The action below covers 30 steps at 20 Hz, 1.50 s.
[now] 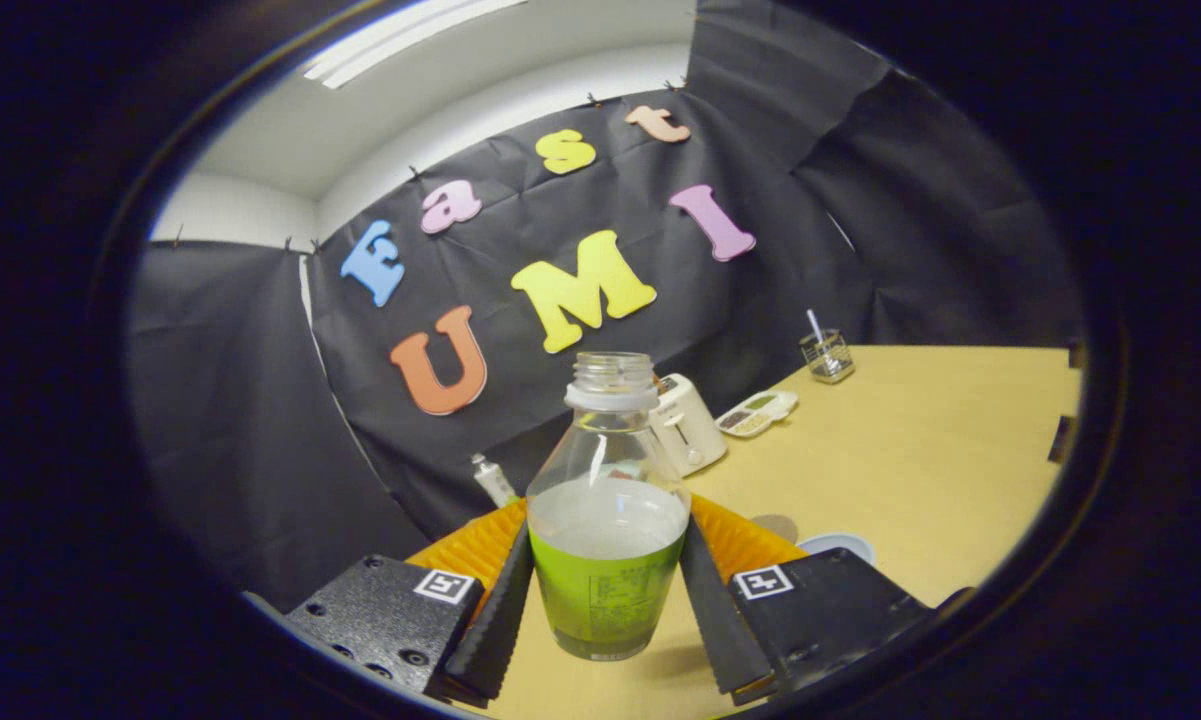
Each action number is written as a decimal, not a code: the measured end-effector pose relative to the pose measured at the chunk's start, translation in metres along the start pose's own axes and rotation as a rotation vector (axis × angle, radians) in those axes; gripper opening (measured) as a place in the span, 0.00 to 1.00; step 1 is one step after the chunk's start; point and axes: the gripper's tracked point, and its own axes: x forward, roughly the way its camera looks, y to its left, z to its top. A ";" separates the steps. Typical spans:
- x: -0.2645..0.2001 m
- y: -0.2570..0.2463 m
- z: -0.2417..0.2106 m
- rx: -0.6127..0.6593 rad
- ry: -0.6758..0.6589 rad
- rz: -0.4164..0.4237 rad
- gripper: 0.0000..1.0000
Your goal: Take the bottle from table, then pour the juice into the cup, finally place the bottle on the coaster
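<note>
Now the gripper (607,600) is clamped on the uncapped bottle (607,530), both fingers (495,625) pressing its green-labelled sides above the table (920,450); the cup (840,545) sits just beyond the right finger, a toaster (688,425) farther off.

Capless bottle (608,500) — upright, between fingers.

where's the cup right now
The cup sits on the table just beyond the tongs that grip the bottle, beside a round coaster.
</note>
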 end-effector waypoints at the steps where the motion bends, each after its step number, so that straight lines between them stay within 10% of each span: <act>1: 0.005 -0.005 0.002 -0.063 -0.001 -0.037 0.80; 7: 0.053 -0.026 0.037 -0.384 -0.114 -0.216 0.80; 30: 0.165 -0.079 -0.038 -0.390 -0.049 -0.451 0.82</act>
